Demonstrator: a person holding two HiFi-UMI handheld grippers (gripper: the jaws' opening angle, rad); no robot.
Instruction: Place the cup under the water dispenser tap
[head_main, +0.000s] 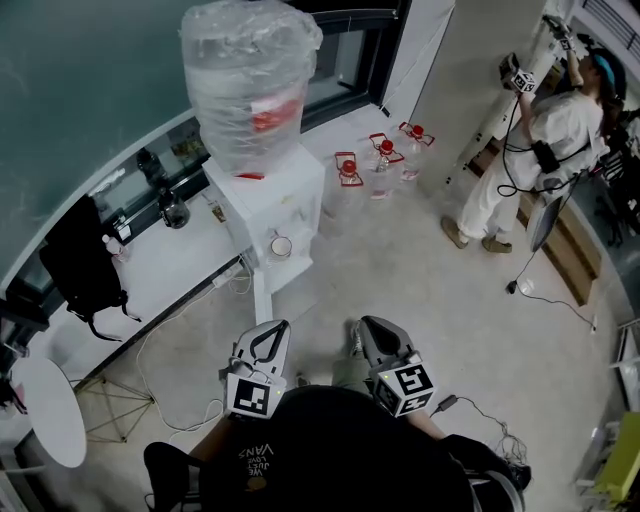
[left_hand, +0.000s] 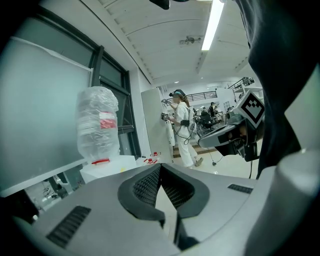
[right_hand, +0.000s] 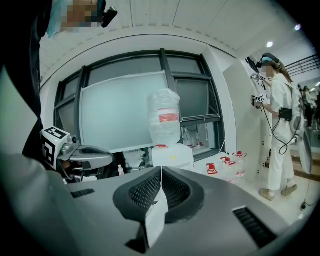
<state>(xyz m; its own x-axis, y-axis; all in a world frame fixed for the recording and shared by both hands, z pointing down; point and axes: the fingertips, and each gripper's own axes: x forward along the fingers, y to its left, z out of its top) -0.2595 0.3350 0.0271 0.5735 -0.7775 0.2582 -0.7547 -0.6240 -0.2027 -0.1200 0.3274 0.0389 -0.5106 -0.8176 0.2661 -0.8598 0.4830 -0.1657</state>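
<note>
Pale floor (head_main: 420, 300) across most of the head view. By the window, a white water dispenser (head_main: 285, 195), topped with a big plastic-wrapped bottle (head_main: 250, 85). At far right, a person in white (head_main: 525, 140) facing a wall. Left of the dispenser, a low white surface (head_main: 170, 265) carrying a black bag (head_main: 80, 262). Close below, left gripper (head_main: 279, 327) and right gripper (head_main: 361, 325) side by side, aimed toward the dispenser and well apart from it; fingers of both clenched tip to tip, grasping nothing. Past the dispenser, red-capped bottles (head_main: 385, 160) on the floor. Cup (head_main: 281, 246) upright in the dispenser's front recess, far from both grippers.
</note>
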